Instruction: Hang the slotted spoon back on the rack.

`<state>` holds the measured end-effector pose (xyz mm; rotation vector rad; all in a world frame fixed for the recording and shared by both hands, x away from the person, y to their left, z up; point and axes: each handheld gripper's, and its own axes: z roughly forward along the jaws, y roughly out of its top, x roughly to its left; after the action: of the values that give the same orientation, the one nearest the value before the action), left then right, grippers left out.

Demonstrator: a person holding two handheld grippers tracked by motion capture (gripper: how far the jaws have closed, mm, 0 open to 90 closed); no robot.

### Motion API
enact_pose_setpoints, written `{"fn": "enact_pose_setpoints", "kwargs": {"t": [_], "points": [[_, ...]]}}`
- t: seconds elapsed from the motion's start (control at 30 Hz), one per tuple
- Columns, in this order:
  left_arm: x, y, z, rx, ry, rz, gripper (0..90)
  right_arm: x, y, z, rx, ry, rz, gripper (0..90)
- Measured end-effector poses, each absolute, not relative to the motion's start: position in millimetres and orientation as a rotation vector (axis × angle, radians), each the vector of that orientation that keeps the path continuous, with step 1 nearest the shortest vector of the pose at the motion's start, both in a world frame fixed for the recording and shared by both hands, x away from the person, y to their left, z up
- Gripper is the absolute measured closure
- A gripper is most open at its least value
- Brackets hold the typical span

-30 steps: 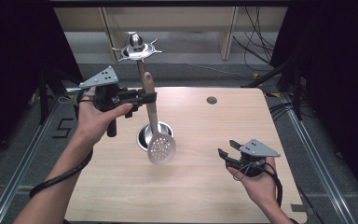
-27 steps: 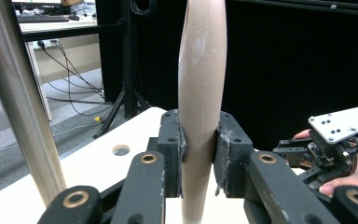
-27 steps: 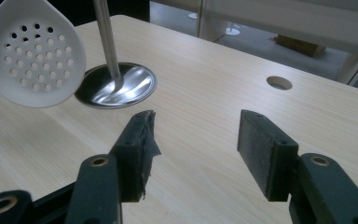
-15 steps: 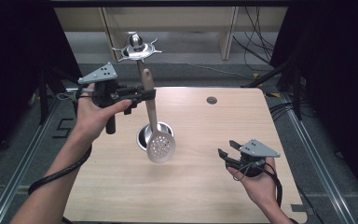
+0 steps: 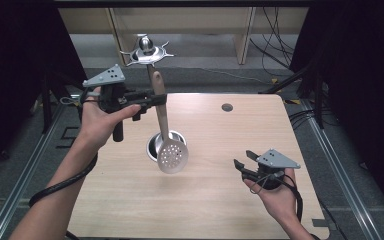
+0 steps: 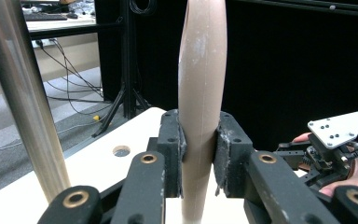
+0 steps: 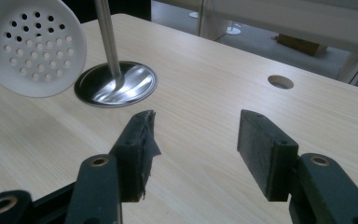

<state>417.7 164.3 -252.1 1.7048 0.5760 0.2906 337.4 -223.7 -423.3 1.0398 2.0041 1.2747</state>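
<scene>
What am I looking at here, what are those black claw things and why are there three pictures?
A person holds a hand-operated gripper in each hand. One picture looks down from above; the other two come from cameras riding on each gripper, looking along its black jaws. The left gripper is shut on the wooden handle of a slotted spoon, which hangs above the wooden table. The right gripper is open and empty, low over the table. A metal pole rises from a round steel base in the table.

Each gripper, left gripper (image 5: 156, 99) and right gripper (image 5: 242, 159), has black jaws on brass-coloured pivot pins, a grey three-cornered plate with screw holes on top, and a black cable trailing along the bare forearm.
</scene>
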Motion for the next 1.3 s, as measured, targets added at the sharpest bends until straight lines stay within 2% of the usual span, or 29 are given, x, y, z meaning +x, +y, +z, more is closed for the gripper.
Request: {"fn": "enact_pose_setpoints", "kwargs": {"t": [1.3], "points": [[431,169,-243,1.697,0.6,0.253,73.5,338,-225,-423,1.021,2.039,1.256,46.6]]}}
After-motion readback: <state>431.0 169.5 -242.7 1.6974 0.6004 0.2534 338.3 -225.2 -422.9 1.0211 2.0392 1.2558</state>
